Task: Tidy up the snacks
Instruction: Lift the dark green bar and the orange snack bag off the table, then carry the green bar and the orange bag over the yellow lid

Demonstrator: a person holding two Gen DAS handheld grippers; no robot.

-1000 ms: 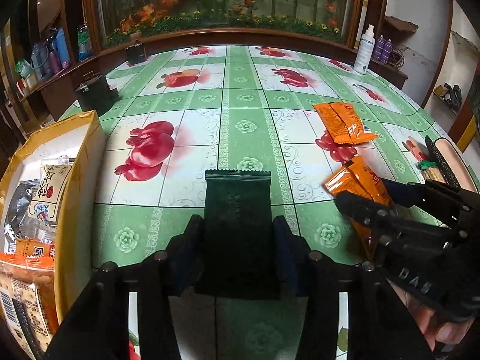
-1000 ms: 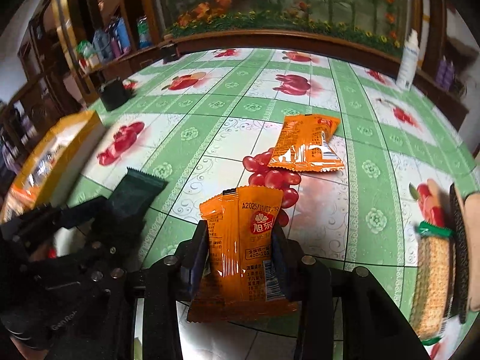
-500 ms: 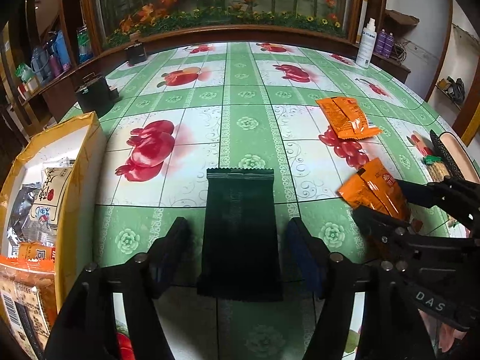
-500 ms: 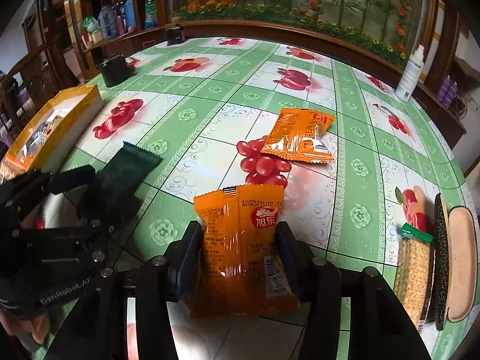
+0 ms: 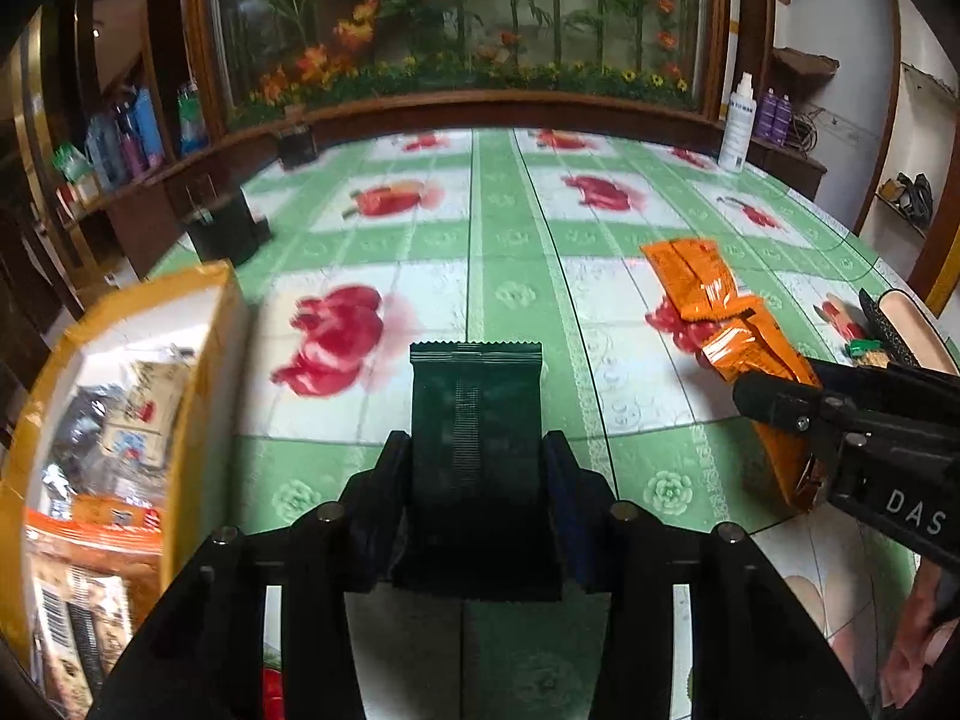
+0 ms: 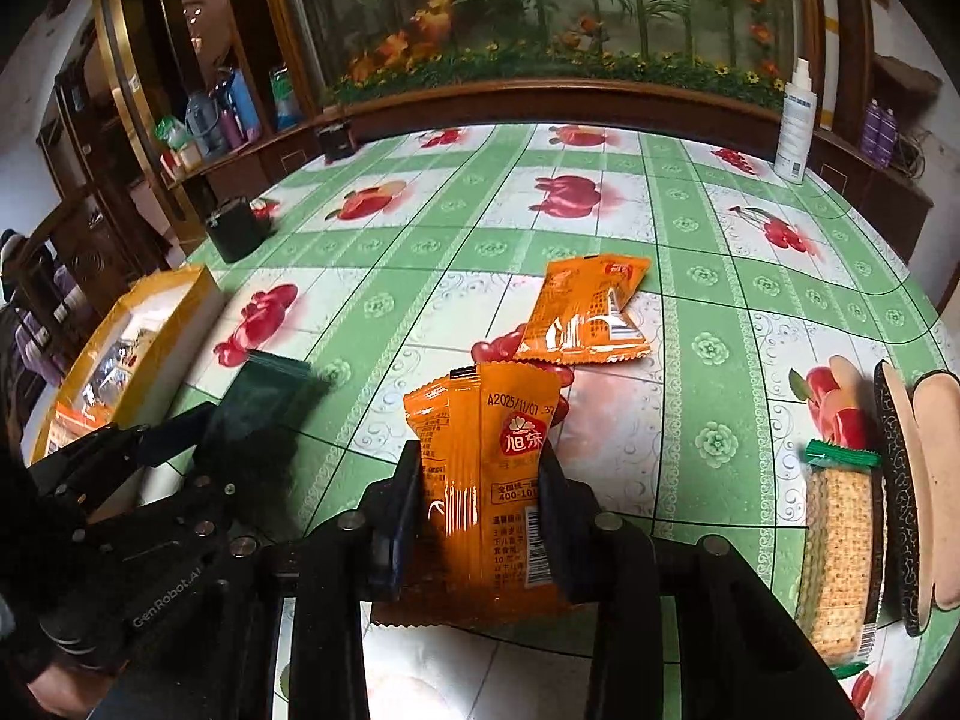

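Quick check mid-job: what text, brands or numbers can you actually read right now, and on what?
"A2025/11/07": orange snack packet in the right gripper.
"旭东": red logo, same packet.
"400-10...": same packet, partly covered.
"DAS": right gripper body.
"GenRobot.AI": left gripper body.
Yellow cardboard box contents and white spray bottle: blurred, unreadable.

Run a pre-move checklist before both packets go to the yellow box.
1. Left gripper jaws closed on the dark green packet: ok, both pads press its sides.
2. Right gripper jaws closed on the orange packet: ok.
3. Packets clear of the tablecloth: cannot tell; the pictures do not settle the height.
4. Yellow box open and to the left: ok, other snacks are visible inside.
5. Space left in the box: cannot tell; only part of the inside shows.
6. Items left to sort: not ok; a second orange packet and a cracker pack remain on the table.
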